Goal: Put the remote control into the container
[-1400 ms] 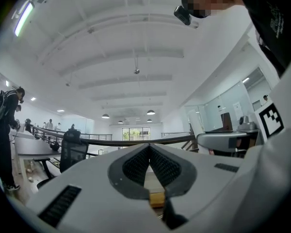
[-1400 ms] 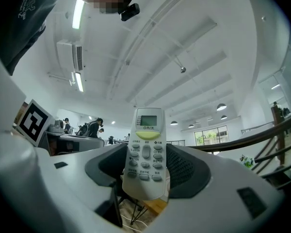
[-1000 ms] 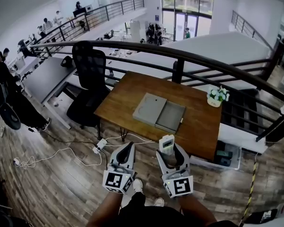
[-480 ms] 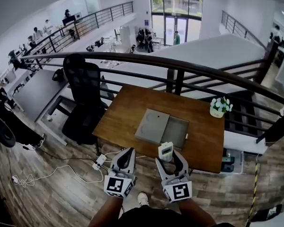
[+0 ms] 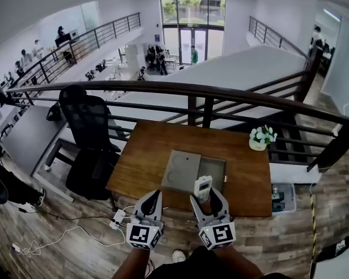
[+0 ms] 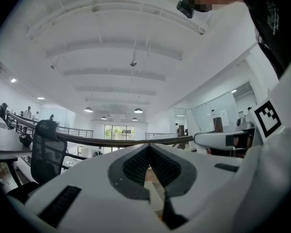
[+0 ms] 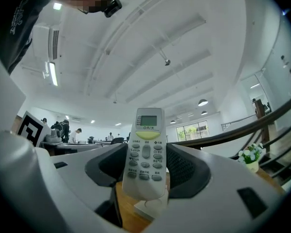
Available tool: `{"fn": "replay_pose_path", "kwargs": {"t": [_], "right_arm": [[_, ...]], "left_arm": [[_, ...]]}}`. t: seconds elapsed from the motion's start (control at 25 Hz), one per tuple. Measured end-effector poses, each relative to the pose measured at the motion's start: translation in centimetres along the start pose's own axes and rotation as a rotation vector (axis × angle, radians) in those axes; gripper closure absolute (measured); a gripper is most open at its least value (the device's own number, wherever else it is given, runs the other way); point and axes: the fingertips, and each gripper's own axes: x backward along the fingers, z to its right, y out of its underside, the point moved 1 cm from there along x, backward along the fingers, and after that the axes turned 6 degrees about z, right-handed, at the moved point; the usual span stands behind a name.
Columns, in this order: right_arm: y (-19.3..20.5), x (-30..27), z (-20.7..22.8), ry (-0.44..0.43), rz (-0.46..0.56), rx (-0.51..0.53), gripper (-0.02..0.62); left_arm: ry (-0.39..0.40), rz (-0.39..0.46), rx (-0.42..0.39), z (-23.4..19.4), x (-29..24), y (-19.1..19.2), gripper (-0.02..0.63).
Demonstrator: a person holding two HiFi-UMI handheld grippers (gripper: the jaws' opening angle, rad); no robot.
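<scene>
Your right claw was clamped on the remote control, which stood upright between the 2 jaws with its display end up. Your left claw had its jaws together at the tips with nothing between them, and it hung just left of the right one, on the near side of the container.

Over the last 1 second you had walked both claws forward. The remote control, which 1 second earlier showed well short of the container at the worktop's near edge, now showed against the container's near rim, still held above it. The container lay open with its lid flat to the left, so I judged that only lowering and letting go remained.
</scene>
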Motion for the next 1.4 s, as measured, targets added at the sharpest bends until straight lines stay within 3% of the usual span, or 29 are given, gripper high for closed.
{"fn": "replay_pose_path", "kwargs": {"t": [0.56, 1.12, 1.4], "right_arm": [[2.1, -4.6, 8.2, 0.082, -0.023, 0.027, 0.33], [2.9, -9.1, 17.4, 0.129, -0.001, -0.007, 0.33], [3.7, -11.5, 19.8, 0.203, -0.023, 0.016, 0.33]], "left_arm": [[0.09, -0.017, 0.019, 0.5, -10.1, 2.8, 0.6], [0.111, -0.043, -0.003, 0.7, -20.4, 5.0, 0.6], [0.187, -0.055, 0.011, -0.4, -24.5, 5.7, 0.6]]}}
